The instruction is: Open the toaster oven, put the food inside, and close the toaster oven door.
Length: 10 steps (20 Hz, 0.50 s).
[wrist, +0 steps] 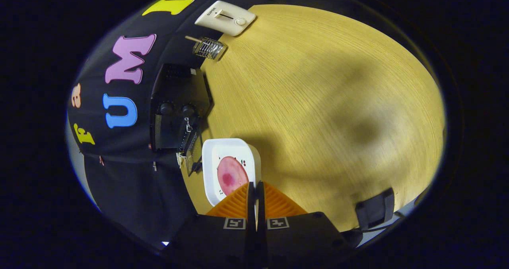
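White plate (210, 157) with pink food (232, 175) lies just ahead of the nearly closed fingers (255, 195).

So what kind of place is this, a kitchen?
Probably a pretend kitchen set up in a booth. A black toaster oven stands on a wooden table against a black cloth wall, and a white plate of food sits beside it. The gripper fingers look nearly closed.

Gripper (256, 187) over tray (210, 169), fingers nearly together.

Fingertips at tray's edge; thin gap between them, cannot tell if they grip it. Pink food (232, 175) lies in tray, at 11 o'clock of tips. Oven (177, 106) at 10 o'clock beyond tray on table (318, 102), door hanging open. Wire rack (209, 47) and white device (225, 17) farther, 12 o'clock.
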Motion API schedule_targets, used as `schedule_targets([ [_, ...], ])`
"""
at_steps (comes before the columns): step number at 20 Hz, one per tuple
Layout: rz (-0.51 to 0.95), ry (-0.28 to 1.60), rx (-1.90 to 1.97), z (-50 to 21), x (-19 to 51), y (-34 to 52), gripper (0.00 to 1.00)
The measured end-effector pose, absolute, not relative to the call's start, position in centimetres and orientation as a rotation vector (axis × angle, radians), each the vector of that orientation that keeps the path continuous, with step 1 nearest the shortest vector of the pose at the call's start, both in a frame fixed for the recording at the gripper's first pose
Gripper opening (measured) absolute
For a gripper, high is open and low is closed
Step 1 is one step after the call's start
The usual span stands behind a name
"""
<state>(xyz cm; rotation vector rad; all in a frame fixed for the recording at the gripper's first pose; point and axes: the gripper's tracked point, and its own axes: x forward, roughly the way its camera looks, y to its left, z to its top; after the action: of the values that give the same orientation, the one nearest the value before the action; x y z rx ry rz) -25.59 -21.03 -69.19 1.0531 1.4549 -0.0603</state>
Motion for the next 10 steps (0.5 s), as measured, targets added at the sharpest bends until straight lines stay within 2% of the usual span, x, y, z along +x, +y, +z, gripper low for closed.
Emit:
schedule_targets([
  [10,-0.285,1.271,1.275,-65.5,-24.3,-9.8,0.05],
])
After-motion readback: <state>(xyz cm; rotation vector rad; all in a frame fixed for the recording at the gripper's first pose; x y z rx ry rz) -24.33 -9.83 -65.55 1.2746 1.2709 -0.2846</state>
